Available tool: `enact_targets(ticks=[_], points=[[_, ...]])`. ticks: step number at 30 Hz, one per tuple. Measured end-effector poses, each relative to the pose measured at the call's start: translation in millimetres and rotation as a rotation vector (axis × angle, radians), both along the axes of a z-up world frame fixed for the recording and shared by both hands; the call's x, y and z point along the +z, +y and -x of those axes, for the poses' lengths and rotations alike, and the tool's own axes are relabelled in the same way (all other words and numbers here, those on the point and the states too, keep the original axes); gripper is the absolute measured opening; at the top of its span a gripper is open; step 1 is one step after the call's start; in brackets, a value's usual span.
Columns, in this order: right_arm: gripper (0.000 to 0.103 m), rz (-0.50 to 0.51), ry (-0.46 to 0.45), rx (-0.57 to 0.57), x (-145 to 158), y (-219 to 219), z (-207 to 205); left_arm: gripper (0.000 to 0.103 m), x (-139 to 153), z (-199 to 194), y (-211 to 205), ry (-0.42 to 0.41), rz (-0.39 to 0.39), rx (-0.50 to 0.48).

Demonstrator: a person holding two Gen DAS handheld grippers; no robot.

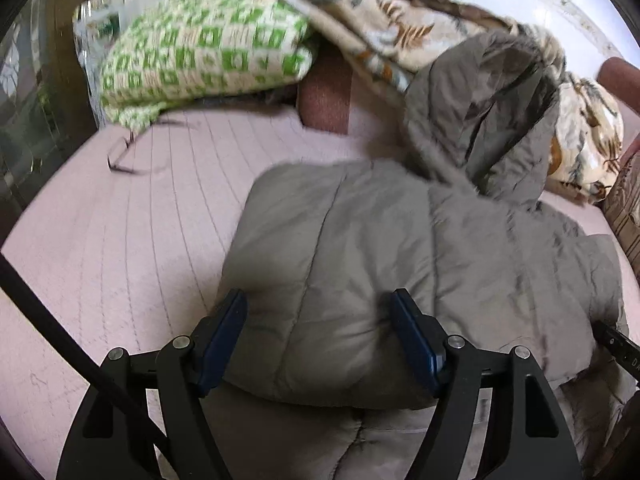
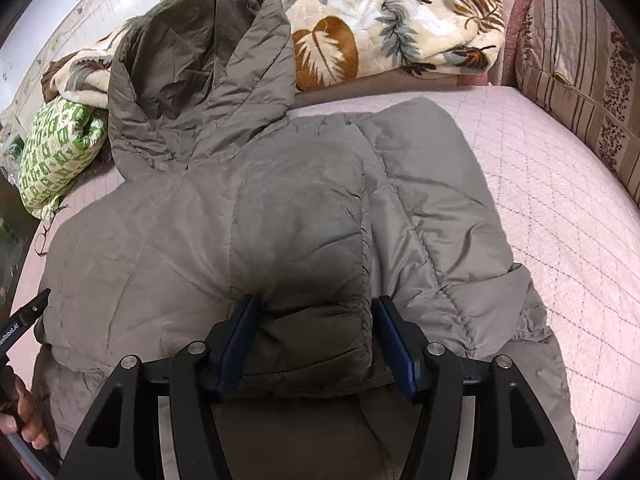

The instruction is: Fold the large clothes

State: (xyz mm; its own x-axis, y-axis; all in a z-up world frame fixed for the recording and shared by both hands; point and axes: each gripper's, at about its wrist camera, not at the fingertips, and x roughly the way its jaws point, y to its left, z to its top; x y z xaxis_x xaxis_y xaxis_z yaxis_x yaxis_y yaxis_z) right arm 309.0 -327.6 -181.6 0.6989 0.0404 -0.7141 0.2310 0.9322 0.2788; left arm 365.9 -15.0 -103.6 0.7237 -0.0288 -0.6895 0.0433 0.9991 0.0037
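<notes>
Pink quilted bedding (image 2: 552, 184) carries everything, and a grey puffer jacket (image 2: 248, 216) lies spread across it, its hood (image 2: 200, 72) thrown up toward the wall. Right gripper (image 2: 316, 344) has its blue pads either side of a folded jacket panel, the jaws set wide; whether the pads actually press the fabric cannot be told. Left gripper (image 1: 320, 340) likewise straddles a puffed fold of the jacket (image 1: 360, 260) with its jaws spread, contact unclear, and the left view is smeared by motion blur. Each gripper's lower body runs out of frame. At the jacket's left edge in the right view, a black tool tip (image 2: 28, 316) and some fingers (image 2: 30, 420) show, mostly cut off. Beyond the hood lies a cream leaf-print blanket (image 2: 380, 20), partly hidden under it. Left of the hood sits a green-and-white patterned bundle (image 1: 204, 48), with a thin dark loop (image 1: 124, 156) on the bedding below it, too blurred to identify. Right of the jacket, a striped brown cushion (image 2: 580, 80) stands at the bed's edge.
</notes>
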Motion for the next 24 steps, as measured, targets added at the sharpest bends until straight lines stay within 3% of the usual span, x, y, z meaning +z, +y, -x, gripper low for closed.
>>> enact_targets(ticks=[6,9,13,24], points=[[0.065,0.121,-0.141,-0.018,39.5,17.6,21.3,0.074,16.1,8.3,-19.7,-0.067,-0.017,-0.050],[0.065,0.097,-0.201,0.049,48.8,32.4,23.8,0.074,8.8,7.1,-36.5,-0.062,-0.083,-0.080],[0.065,0.113,-0.154,0.127,37.9,51.5,10.8,0.074,-2.9,6.0,-47.6,-0.047,-0.120,-0.097],[0.067,0.107,-0.077,0.150,12.6,50.5,-1.0,0.074,-14.0,1.1,-49.2,-0.017,-0.125,-0.098]])
